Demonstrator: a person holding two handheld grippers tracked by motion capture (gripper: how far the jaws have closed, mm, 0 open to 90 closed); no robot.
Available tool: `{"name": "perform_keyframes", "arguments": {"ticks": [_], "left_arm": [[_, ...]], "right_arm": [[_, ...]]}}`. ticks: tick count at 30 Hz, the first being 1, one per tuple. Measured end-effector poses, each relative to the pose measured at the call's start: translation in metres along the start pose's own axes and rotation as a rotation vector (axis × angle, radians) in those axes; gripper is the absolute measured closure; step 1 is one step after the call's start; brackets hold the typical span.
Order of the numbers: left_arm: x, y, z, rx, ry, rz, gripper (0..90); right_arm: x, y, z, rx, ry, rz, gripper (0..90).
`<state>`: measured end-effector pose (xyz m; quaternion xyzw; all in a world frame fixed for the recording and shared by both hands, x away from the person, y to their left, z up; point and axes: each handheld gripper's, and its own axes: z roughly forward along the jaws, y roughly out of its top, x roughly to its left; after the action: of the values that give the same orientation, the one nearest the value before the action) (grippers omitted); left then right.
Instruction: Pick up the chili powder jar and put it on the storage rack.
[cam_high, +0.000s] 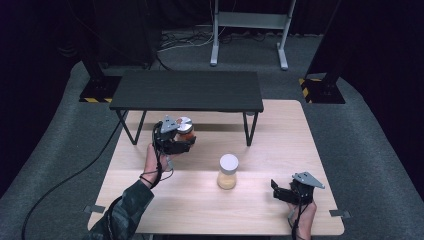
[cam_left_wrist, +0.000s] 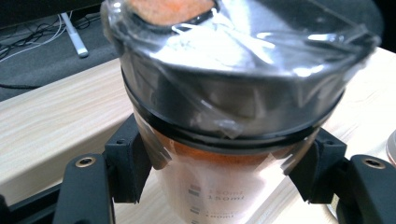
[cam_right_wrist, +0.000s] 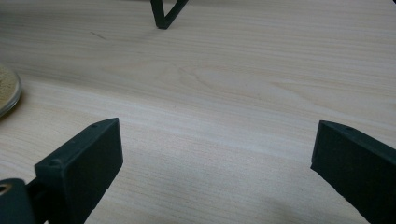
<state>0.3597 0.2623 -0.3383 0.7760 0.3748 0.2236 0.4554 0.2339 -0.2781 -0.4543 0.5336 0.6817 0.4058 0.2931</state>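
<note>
Overhead, the wooden table (cam_high: 165, 195) carried a black shelf (cam_high: 187, 90); near its front the left gripper (cam_high: 184, 138) clamped an orange-filled jar (cam_left_wrist: 224, 140), while the right gripper (cam_high: 278, 190) rested wide open beside a second jar (cam_high: 227, 172).

Recording lab, black curtains (cam_high: 45, 30), floor cables (cam_high: 65, 180), stand (cam_high: 250, 30)

Left gripper view: the clear graduated jar of orange powder (cam_left_wrist: 219, 182) is cut off at the lower edge, its base unseen; its dark plastic-wrapped lid (cam_left_wrist: 243, 60) runs past the top edge, and the lowest printed marking is unreadable. Right gripper view: a round container of tan powder (cam_right_wrist: 8, 88) is cropped by the left edge, showing a mere sliver.
</note>
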Motion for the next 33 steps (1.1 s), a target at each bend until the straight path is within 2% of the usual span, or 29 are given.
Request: {"name": "perform_keyframes", "arguments": {"ticks": [33], "left_arm": [[0.005,0.018,-0.010,-0.018,-0.026,0.010,31.7]], "right_arm": [[0.000,0.000,0.000,-0.001,0.001,0.005,1.1]]}}
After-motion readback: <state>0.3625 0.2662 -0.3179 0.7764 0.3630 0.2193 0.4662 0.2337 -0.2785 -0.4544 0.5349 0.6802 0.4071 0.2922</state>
